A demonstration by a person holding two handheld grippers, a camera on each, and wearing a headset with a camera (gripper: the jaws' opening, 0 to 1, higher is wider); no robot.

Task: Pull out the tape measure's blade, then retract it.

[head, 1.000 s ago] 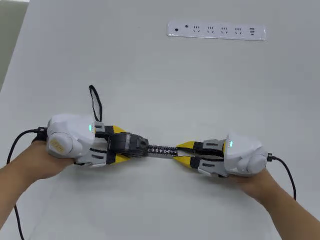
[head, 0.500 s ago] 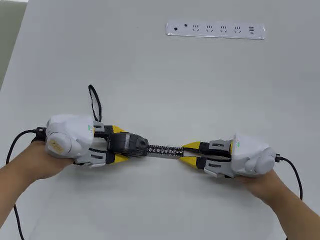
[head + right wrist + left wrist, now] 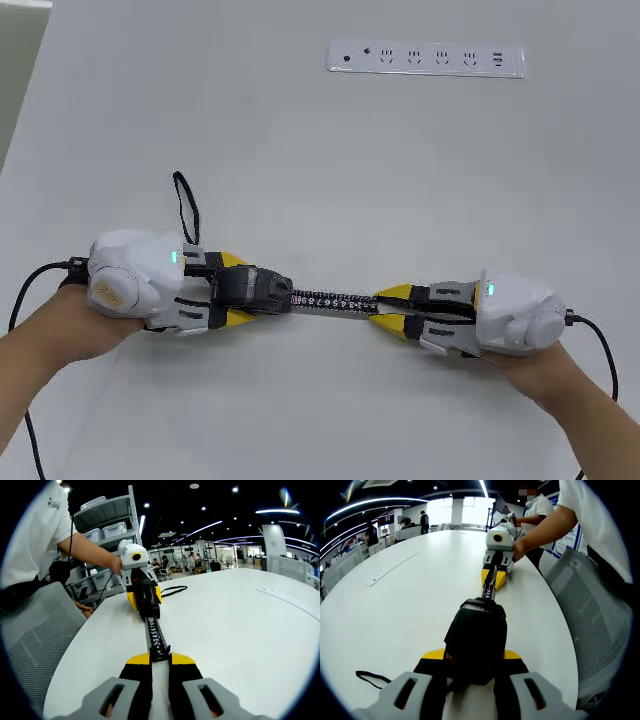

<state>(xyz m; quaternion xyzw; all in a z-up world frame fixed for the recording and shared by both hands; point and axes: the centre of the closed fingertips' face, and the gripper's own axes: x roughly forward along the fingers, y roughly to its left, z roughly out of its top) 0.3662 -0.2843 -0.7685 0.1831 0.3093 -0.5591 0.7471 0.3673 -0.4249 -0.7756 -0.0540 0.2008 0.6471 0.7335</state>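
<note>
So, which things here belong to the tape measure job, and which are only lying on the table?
In use: tape measure, clamped in the left gripper; its blade, pinched by the right gripper.
Lying about: power strip at the far side of the table; black strap loop by the left gripper.

Blade [image 3: 335,301] tip hidden between right gripper [image 3: 388,307] jaws. Rear of tape measure case [image 3: 255,288] covered by left gripper [image 3: 238,289]. Blade numerals too small to read in head view. Cable [image 3: 22,300] cut off at bottom edge. Background people [image 3: 424,519] tiny, blurred.
</note>
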